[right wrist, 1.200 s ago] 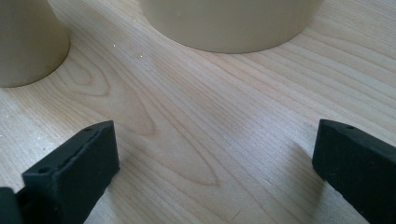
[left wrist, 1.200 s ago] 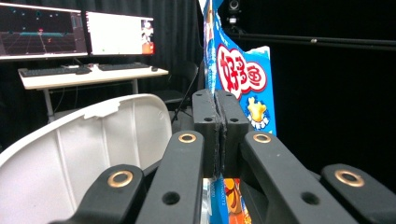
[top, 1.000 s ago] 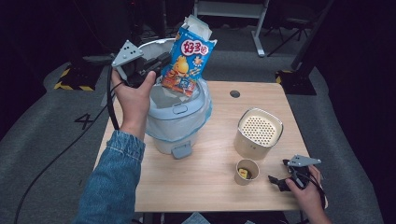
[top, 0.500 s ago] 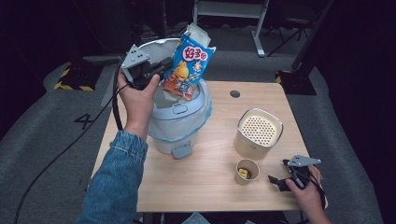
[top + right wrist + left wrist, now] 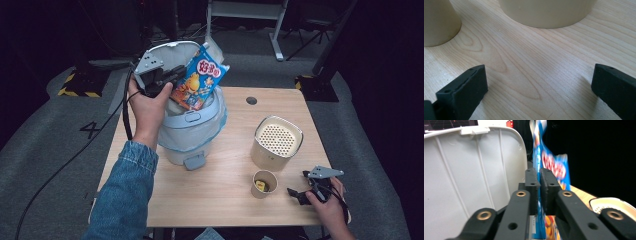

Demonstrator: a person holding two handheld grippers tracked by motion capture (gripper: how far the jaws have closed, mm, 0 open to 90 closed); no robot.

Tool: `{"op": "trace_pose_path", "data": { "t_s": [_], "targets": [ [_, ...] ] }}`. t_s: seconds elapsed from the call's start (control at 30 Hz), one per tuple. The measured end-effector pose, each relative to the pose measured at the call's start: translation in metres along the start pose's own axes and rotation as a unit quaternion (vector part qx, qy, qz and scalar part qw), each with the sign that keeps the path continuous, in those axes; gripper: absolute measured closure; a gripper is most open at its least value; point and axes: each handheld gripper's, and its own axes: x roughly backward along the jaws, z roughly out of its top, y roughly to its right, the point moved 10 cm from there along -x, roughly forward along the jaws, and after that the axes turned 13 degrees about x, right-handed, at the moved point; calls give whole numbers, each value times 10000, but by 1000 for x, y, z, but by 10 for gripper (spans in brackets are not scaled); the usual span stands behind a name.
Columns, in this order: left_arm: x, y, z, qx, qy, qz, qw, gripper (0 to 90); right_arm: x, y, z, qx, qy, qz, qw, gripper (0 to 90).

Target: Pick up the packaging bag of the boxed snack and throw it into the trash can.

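My left gripper is shut on a blue snack bag, holding it upright over the open mouth of a white pedal bin. In the left gripper view the two jaws pinch the bag's edge, with the bin's raised lid close on the left. My right gripper rests low at the table's front right corner, open, with bare wood between its fingers.
A cream round container with a perforated top stands right of the bin. A small paper cup with something yellow inside sits in front of it, just left of my right gripper. The wooden table has a cable hole.
My left hand has carried the snack bag lower and slightly right, so its bottom end now dips into the bin's mouth. The right gripper has stayed where it was.
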Motion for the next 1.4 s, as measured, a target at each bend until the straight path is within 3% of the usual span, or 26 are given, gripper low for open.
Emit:
{"op": "trace_pose_path", "data": {
  "t_s": [0.03, 0.07, 0.1, 0.23, 0.33, 0.6, 0.77, 1.0, 1.1, 1.27, 1.4],
  "targets": [
    [-1, -5, -3, -92, -104, 262, 9996, 679, 0, 0, 0, 0, 0, -1, 10000, 7],
    [-2, -9, -5, -72, -192, 434, 9988, 497, 0, 0, 0, 0, 1, -1, 10000, 7],
    [-2, -8, -7, 6, -284, 376, 9989, 382, 0, 0, 0, 1, 0, -1, 10000, 7],
    [9, -4, -9, 22, -399, 232, 9989, 289, 0, 0, 0, -1, 1, -1, 10000, 7],
    [18, 0, -9, -6, -384, 141, 9992, 282, 0, 0, 0, -1, 0, -1, 10000, 7],
    [46, 11, -14, -377, -532, -60, 9979, 312, 0, 0, 0, -2, 0, -1, 10000, 7],
    [53, 3, -26, -461, -1007, 156, 9937, 358, 0, 0, 0, -2, 0, 0, 10000, 7],
    [35, -4, -45, -281, -1716, 175, 9846, 413, 0, 0, 0, -3, -2, -1, 10000, 7],
    [22, -6, -50, -197, -1825, 161, 9829, 460, 0, 0, 0, -1, 0, -1, 10000, 7],
    [12, -13, -54, -255, -1928, 293, 9805, 595, 0, 0, 0, -1, 0, -1, 10000, 7],
    [13, -18, -51, -200, -1931, 318, 9805, 772, 0, 0, 0, -1, 0, -1, 10000, 7]
  ]
}}
